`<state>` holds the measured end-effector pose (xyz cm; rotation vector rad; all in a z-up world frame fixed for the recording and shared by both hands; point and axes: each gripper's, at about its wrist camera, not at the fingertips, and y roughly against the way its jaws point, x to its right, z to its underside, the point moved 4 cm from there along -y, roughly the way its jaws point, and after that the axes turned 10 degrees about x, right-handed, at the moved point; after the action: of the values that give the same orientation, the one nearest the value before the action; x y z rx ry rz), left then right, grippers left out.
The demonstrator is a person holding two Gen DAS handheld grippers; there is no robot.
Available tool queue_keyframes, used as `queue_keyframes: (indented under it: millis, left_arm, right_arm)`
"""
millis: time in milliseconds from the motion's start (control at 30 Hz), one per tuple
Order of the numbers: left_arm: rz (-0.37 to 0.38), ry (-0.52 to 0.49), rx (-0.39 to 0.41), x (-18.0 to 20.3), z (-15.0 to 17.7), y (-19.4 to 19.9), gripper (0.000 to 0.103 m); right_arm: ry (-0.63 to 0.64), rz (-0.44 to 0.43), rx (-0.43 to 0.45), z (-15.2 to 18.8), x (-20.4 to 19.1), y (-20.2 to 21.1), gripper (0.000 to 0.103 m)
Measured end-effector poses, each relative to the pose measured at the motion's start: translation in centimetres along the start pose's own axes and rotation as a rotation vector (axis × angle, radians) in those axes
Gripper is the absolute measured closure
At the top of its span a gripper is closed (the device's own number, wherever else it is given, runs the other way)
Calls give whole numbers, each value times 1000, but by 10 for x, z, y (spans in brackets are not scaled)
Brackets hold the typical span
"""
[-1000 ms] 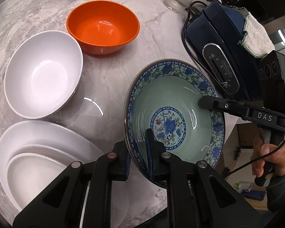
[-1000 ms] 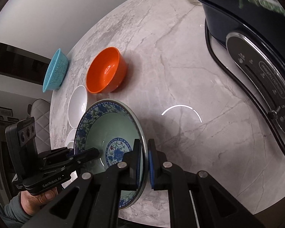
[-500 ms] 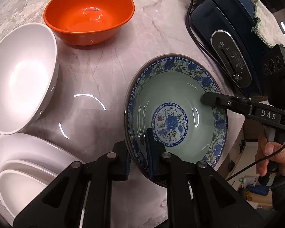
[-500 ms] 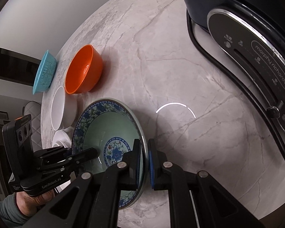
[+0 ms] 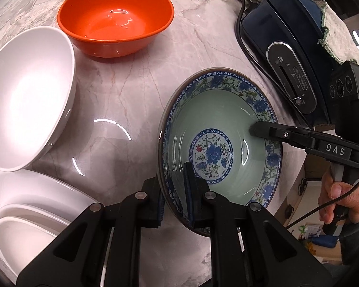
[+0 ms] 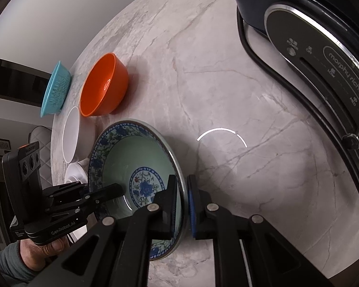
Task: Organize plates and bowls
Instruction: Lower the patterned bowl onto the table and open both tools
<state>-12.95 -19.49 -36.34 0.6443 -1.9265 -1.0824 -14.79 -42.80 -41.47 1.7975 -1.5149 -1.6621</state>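
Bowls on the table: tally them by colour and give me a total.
orange bowl: 1
white bowl: 1
blue-and-green patterned bowl: 1
Total: 3

Bright overhead light, and a ring lamp's arc glares off the glossy marble tabletop (image 6: 227, 83) in both views. Sharp highlights glint inside the orange bowl (image 5: 117, 16). Soft shadows sit under the bowls. Fisheye bending curves the edges; corners fall black. Focus crisp throughout.
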Motion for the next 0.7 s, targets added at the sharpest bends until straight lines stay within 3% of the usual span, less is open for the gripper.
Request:
queue_keyframes:
  millis: [67,133,167,200,267,400,500,600,700]
  left_arm:
    - [6,4,3,1,1,1,84]
    - [6,5,13,1,2,6,62]
    - [11,8,20,1,3,10,44]
    - [16,8,36,3,3,15,34]
    - [14,-3,49,6,3,24,32]
    - [39,20,73,9,0,54,32]
    - [58,52,164,0,-10,100,32]
    - [51,101,254,-31,-24,143,32]
    - [-32,146,316,-84,-37,168,30]
  right_arm:
    - [-2,-6,0,0,0,0,88]
    - [-7,-21,5,1,-1,0,77]
    - [0,-23,13,1,-3,2,72]
    - [8,-24,21,2,-5,4,63]
    - [24,-24,43,2,-10,10,56]
    - [65,-12,90,0,-22,27,53]
    - [107,-7,139,-8,-40,47,53]
    - [171,-3,179,-22,-64,63,52]
    - [208,-57,210,-40,-96,73,51]
